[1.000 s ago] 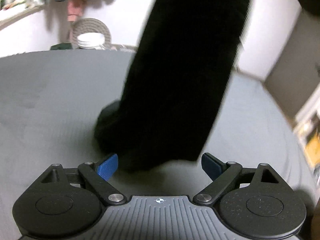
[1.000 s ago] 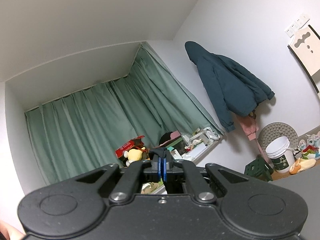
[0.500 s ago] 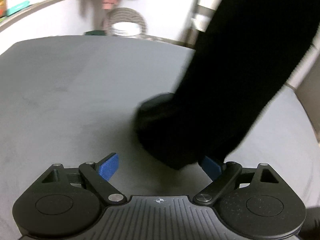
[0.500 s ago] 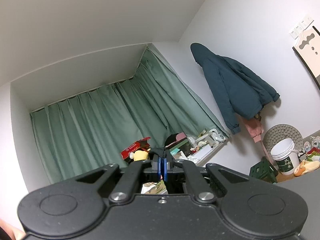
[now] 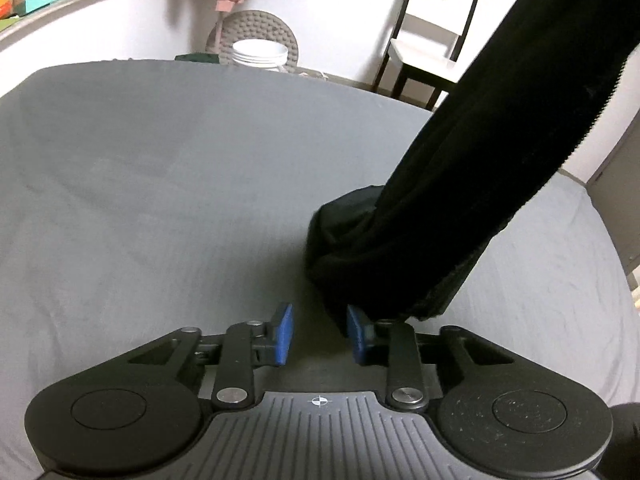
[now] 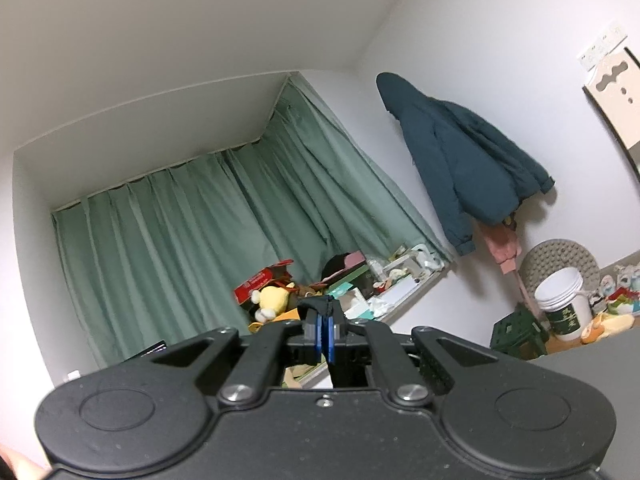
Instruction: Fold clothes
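A long black garment (image 5: 480, 160) hangs down from the upper right of the left wrist view. Its lower end lies bunched on the grey bed sheet (image 5: 160, 160). My left gripper (image 5: 319, 334) is low over the sheet at that bunched end, with its blue pads a narrow gap apart and only sheet showing between them. The right pad (image 5: 356, 332) touches the garment's hem. My right gripper (image 6: 325, 336) is raised and points at the room's far corner. It is shut on a small fold of the black garment (image 6: 320, 303) that peeks above its tips.
Beyond the bed's far edge stand a white bucket (image 5: 260, 54) and a white chair (image 5: 432, 40). A teal jacket (image 6: 460, 160) hangs on the wall. Green curtains (image 6: 200, 240) sit behind a cluttered windowsill (image 6: 360, 284). Bare sheet stretches left of the garment.
My left gripper's fingers have closed from wide apart to a narrow gap. The garment's lower end now sits further right in the left wrist view. The right gripper stays shut and raised.
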The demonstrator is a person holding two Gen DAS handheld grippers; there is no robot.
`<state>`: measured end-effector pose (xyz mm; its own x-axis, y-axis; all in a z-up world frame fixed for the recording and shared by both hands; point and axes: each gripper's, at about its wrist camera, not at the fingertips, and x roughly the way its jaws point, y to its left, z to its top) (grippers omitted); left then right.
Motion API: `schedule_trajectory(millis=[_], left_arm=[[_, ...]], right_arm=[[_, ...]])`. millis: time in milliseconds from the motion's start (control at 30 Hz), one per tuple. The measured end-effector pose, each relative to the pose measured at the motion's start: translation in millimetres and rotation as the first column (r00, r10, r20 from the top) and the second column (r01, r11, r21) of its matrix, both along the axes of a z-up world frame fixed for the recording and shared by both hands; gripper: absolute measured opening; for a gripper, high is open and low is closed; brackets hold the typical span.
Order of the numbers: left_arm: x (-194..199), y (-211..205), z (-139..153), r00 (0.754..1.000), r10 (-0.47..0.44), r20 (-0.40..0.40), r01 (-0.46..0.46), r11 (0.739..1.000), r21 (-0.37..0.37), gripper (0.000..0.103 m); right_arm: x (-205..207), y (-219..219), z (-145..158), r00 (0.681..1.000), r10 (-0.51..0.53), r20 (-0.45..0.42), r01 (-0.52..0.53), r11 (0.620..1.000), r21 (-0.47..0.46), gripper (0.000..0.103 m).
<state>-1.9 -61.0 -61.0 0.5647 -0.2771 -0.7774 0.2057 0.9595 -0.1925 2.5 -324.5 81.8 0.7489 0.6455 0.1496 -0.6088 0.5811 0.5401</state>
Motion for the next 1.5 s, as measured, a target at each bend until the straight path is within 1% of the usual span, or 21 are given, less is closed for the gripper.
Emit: schedule_trajectory(millis=[67,100,167,200,300,500,633,733,800,900,1000,1067,1133,1167,1200,1233,1300,1333,1367,1433,1500], left_arm=[[19,18,0,0.999,0.025,0.025,-0.025,1.0,0.007,0.023],[18,28,7,0.998,0.049,0.046,-0.049,0.999,0.007,0.019],[18,49,20,0.99,0.101,0.093,-0.102,0.995,0.004,0.017],[20,61,27,0.984,0.128,0.121,-0.129,0.992,0.004,0.013],[24,93,56,0.954,0.187,0.236,-0.198,0.98,0.023,0.013],[23,137,118,0.85,0.219,0.48,-0.281,0.958,0.061,0.013],[15,151,160,0.771,0.219,0.598,-0.304,0.952,0.043,0.013],[6,165,187,0.713,0.237,0.66,-0.304,0.953,-0.015,0.013],[-6,170,200,0.689,0.24,0.683,-0.29,0.956,-0.043,0.013],[-4,169,190,0.729,0.205,0.653,-0.223,0.973,-0.057,0.014],[-2,160,163,0.799,0.117,0.589,-0.053,0.991,-0.126,0.014],[-5,144,140,0.831,0.009,0.556,0.076,0.989,-0.13,0.024],[-12,129,118,0.834,-0.071,0.547,0.153,0.983,-0.106,0.05],[-18,122,110,0.825,-0.096,0.557,0.18,0.979,-0.098,0.058],[-25,118,104,0.807,-0.109,0.581,0.199,0.976,-0.093,0.078],[-35,117,100,0.778,-0.122,0.617,0.218,0.972,-0.083,0.091],[-52,119,97,0.701,-0.172,0.692,0.261,0.965,-0.024,0.094],[-60,119,96,0.663,-0.226,0.713,0.289,0.957,0.034,0.094],[-66,118,95,0.636,-0.283,0.718,0.303,0.947,0.106,0.094],[-76,115,92,0.596,-0.379,0.708,0.293,0.923,0.248,0.094],[-84,115,83,0.579,-0.447,0.682,0.292,0.895,0.338,0.094]], right_arm=[[-1,1,0,1.0,-0.014,0.004,0.014,1.0,-0.002,0.004],[-2,1,0,1.0,-0.019,0.005,0.019,1.0,-0.001,0.004],[-4,4,1,1.0,-0.028,0.01,0.028,1.0,0.001,0.004],[-5,5,2,0.999,-0.033,0.013,0.033,0.999,0.0,0.004],[-9,12,4,0.999,-0.046,0.028,0.046,0.999,-0.013,0.004],[-19,28,8,0.996,-0.069,0.057,0.071,0.997,-0.028,0.004],[-29,31,17,0.99,-0.125,0.069,0.126,0.992,-0.008,0.004],[-38,29,30,0.983,-0.169,0.075,0.168,0.986,0.013,0.004],[-39,29,36,0.983,-0.172,0.057,0.172,0.985,0.004,0.004],[-36,34,41,0.986,-0.166,0.002,0.166,0.986,-0.031,0.005],[-29,44,31,0.986,-0.148,-0.082,0.142,0.987,-0.078,0.005],[-25,55,27,0.984,-0.14,-0.107,0.127,0.985,-0.118,0.005],[-23,67,24,0.986,-0.117,-0.117,0.098,0.982,-0.159,0.006],[-22,73,23,0.988,-0.094,-0.12,0.072,0.981,-0.178,0.007],[-22,80,21,0.99,-0.073,-0.123,0.048,0.979,-0.196,0.007],[-23,87,18,0.991,-0.055,-0.12,0.028,0.977,-0.212,0.007],[-26,102,8,0.994,-0.014,-0.109,-0.014,0.969,-0.248,0.007],[-25,109,2,0.994,0.011,-0.109,-0.039,0.966,-0.257,0.007],[-25,116,-4,0.993,0.035,-0.109,-0.063,0.962,-0.267,0.007],[-20,133,-19,0.986,0.104,-0.128,-0.137,0.949,-0.283,0.007],[-23,147,-36,0.975,0.163,-0.151,-0.203,0.932,-0.302,0.007]])
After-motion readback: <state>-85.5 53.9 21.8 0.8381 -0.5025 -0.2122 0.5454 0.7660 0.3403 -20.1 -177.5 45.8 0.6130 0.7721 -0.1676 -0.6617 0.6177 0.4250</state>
